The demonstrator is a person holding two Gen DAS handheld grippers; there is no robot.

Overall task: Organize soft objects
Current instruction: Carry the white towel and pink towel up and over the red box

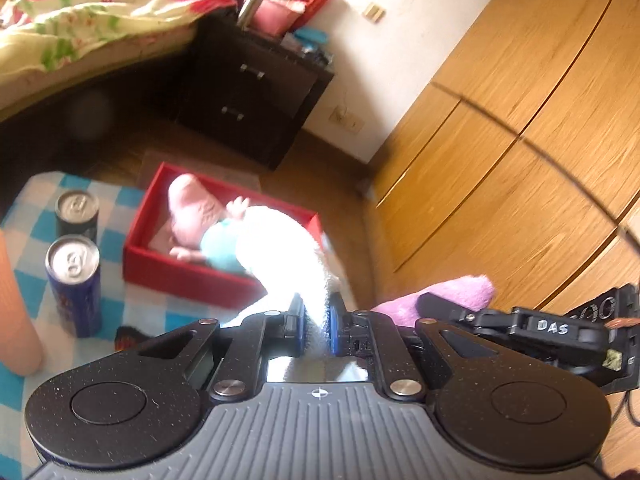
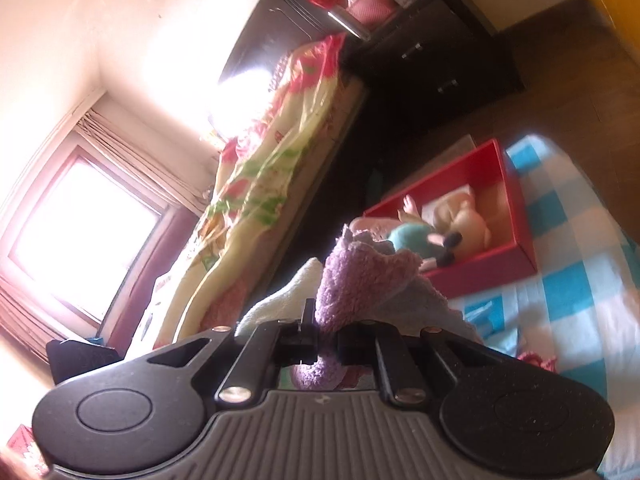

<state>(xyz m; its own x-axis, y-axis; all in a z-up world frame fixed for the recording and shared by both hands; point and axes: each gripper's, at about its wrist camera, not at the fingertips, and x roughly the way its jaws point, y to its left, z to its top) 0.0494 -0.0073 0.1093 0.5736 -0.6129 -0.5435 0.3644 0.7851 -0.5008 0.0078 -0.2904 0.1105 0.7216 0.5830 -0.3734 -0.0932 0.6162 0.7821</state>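
Note:
My left gripper (image 1: 315, 316) is shut on a white fluffy cloth (image 1: 280, 252) and holds it up in front of a red box (image 1: 188, 276). A pink plush toy in a teal dress (image 1: 196, 216) lies inside that box. My right gripper (image 2: 328, 328) is shut on a purple fluffy cloth (image 2: 352, 280); the white cloth (image 2: 280, 296) shows just left of it. The right gripper (image 1: 520, 326) with the purple cloth (image 1: 452, 292) is also seen in the left wrist view, right beside my left one. The red box (image 2: 480, 268) and plush toy (image 2: 412, 236) sit beyond the purple cloth.
A blue-and-white checked cloth (image 1: 120, 200) covers the surface under the box. Two drink cans (image 1: 74, 284) stand left of the box, next to an orange cylinder (image 1: 16, 304). A bed with a floral quilt (image 1: 80, 12), a dark nightstand (image 1: 256, 96) and wooden wardrobe doors (image 1: 500, 120) surround it.

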